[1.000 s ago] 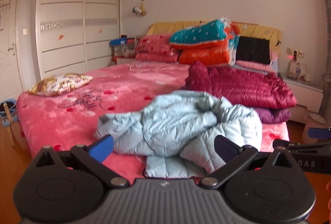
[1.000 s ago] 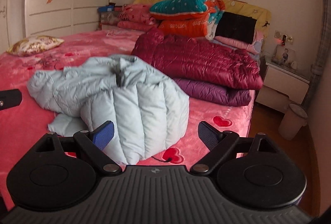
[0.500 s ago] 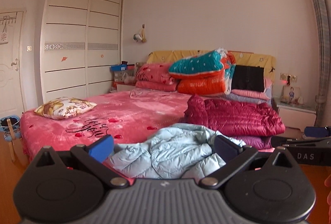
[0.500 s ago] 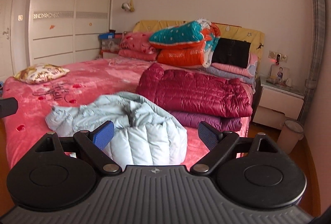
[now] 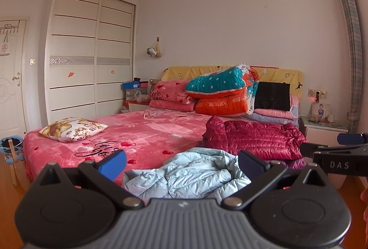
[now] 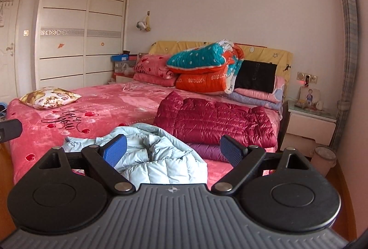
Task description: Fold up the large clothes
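Note:
A pale blue puffer jacket [image 5: 191,176] lies crumpled at the near edge of the pink bed [image 5: 142,134]; in the right wrist view the jacket [image 6: 161,157] sits just beyond the fingers. Behind it rests a folded dark red puffer jacket [image 5: 257,138] [image 6: 218,124] on top of a purple one [image 6: 204,152]. My left gripper [image 5: 181,162] is open and held back from the bed, nothing between its fingers. My right gripper [image 6: 172,150] is open too and empty, apart from the jacket. The right gripper's tip [image 5: 333,154] shows at the right edge of the left wrist view.
Stacked quilts and pillows [image 5: 220,92] fill the head of the bed. A floral cushion [image 5: 73,129] lies at the bed's left side. A white nightstand [image 6: 308,124] and a bin [image 6: 324,159] stand to the right, a wardrobe [image 5: 89,60] to the left.
Both grippers have drawn back and tilted upward from the bed; the blue jacket now sits lower and smaller in both views. Both stay open.

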Motion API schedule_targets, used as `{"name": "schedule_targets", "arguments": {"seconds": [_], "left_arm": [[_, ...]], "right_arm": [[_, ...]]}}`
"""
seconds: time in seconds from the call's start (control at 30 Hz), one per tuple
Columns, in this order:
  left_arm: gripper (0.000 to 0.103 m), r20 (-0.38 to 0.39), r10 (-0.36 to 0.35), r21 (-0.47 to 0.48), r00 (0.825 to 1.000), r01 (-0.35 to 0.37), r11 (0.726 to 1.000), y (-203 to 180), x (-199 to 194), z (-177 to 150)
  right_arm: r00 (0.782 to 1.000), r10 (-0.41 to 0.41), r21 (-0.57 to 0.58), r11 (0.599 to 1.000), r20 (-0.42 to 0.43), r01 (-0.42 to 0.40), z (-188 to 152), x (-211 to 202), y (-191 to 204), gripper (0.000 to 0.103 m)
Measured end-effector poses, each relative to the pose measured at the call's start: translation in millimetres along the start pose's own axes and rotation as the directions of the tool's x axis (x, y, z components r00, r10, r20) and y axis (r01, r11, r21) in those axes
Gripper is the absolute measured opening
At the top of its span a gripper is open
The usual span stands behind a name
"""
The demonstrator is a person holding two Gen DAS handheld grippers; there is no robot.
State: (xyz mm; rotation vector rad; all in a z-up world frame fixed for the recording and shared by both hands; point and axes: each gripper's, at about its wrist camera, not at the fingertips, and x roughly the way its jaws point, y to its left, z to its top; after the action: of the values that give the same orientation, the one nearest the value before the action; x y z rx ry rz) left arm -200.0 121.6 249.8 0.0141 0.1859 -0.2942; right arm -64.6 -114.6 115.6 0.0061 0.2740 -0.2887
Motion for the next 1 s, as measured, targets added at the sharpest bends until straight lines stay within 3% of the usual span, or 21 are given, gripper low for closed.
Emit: {"name": "schedule_targets", "arguments": {"seconds": [0.57,0.8,1.0], "left_arm": [[0.102,-0.042,-0.024,0.032,0.999,0.025,0.999,-16.7,11.8,-9.1],[0.102,-0.084,-0.035,0.029,0.996,0.038,0.999,-22.2,45.9,-29.8],[0.102,-0.142,-0.045,0.060,0.989,0.054,0.997,-30.4,86.4,-60.8]], "right_arm": [[1.000,-0.013,0.050,0.999,-0.005,0.013,-28.4,19.0,-17.2,0.103],[1.000,0.021,0.115,0.993,-0.005,-0.020,-49.8,37.6,-27.4,0.103],[0.996,0.020,0.117,0.993,-0.089,-0.009,-88.5,69.9,-36.1,0.103]]}}
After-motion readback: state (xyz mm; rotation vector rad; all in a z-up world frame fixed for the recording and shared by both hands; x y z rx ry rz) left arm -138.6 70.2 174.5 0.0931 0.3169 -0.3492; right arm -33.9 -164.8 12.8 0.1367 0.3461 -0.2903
